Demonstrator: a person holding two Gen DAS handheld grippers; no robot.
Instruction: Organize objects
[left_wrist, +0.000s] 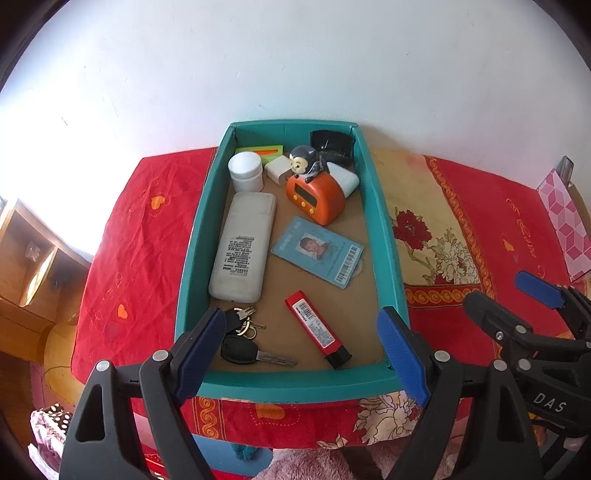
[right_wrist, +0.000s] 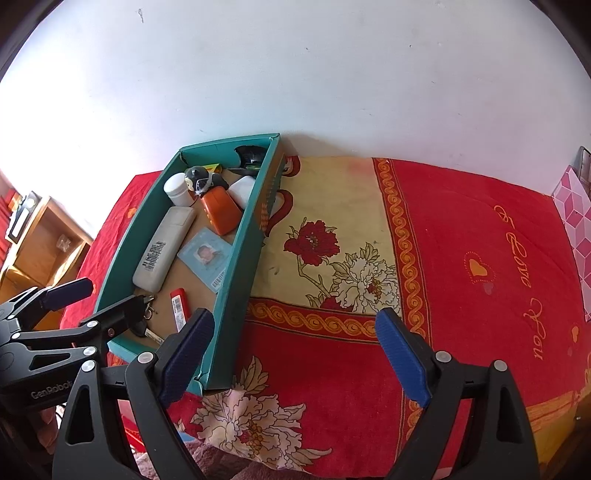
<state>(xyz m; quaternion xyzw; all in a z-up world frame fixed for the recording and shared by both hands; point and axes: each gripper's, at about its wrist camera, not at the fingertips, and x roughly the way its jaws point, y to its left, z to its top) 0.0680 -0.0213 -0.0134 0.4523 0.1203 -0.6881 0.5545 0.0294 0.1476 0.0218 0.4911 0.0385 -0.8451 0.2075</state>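
A teal box (left_wrist: 384, 236) (right_wrist: 240, 266) lies on a red flowered cloth. Inside it I see a white remote (left_wrist: 243, 247), a white jar (left_wrist: 245, 171), an orange clock (left_wrist: 316, 197) with a small figure on top, an ID card (left_wrist: 319, 251), a red stick with a black end (left_wrist: 317, 328), and car keys (left_wrist: 243, 343). My left gripper (left_wrist: 301, 354) hovers open over the box's near end with nothing between its fingers. My right gripper (right_wrist: 295, 358) stands open over the bare cloth to the right of the box, holding nothing.
The cloth-covered table (right_wrist: 461, 258) backs onto a white wall. A pink patterned box (left_wrist: 565, 229) stands at the far right edge. A wooden shelf unit (left_wrist: 29, 266) sits lower left. Pink fabric (left_wrist: 306, 465) lies below the table's front edge.
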